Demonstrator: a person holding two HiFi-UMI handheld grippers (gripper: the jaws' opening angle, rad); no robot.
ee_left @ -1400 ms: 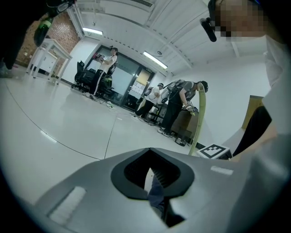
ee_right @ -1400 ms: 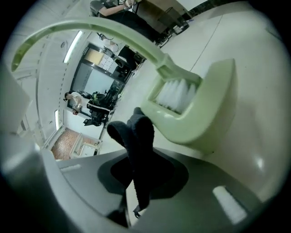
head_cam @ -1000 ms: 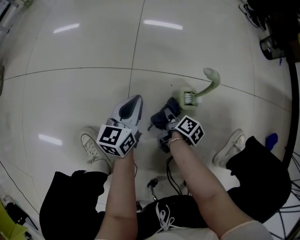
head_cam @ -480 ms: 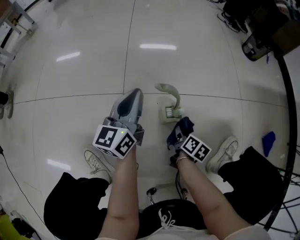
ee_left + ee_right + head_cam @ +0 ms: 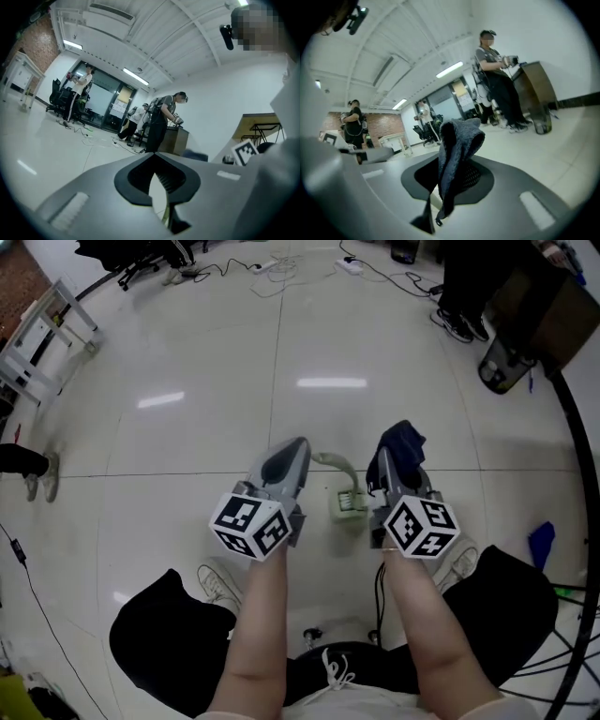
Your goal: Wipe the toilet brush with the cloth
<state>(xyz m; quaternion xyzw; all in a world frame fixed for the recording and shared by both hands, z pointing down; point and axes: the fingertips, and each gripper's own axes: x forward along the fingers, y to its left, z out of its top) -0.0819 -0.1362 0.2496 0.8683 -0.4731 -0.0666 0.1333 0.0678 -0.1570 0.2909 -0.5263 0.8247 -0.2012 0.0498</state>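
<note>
The pale green toilet brush lies on the white tiled floor between my two grippers, its curved handle pointing up-left. It does not show clearly in either gripper view. My left gripper hovers to the left of the brush, jaws together with nothing in them; in the left gripper view it points out across the room. My right gripper is to the right of the brush, shut on a dark blue cloth. The cloth drapes over the right gripper and hides its tips.
The person's white shoes flank the spot below the brush. A blue scrap lies at the right, cables at the back, a white rack at the far left, a dark bin at the back right. People stand across the room.
Both grippers have lifted off the floor and now point forward. The right gripper, still holding the cloth, has moved from beside the brush head to the brush's right side.
</note>
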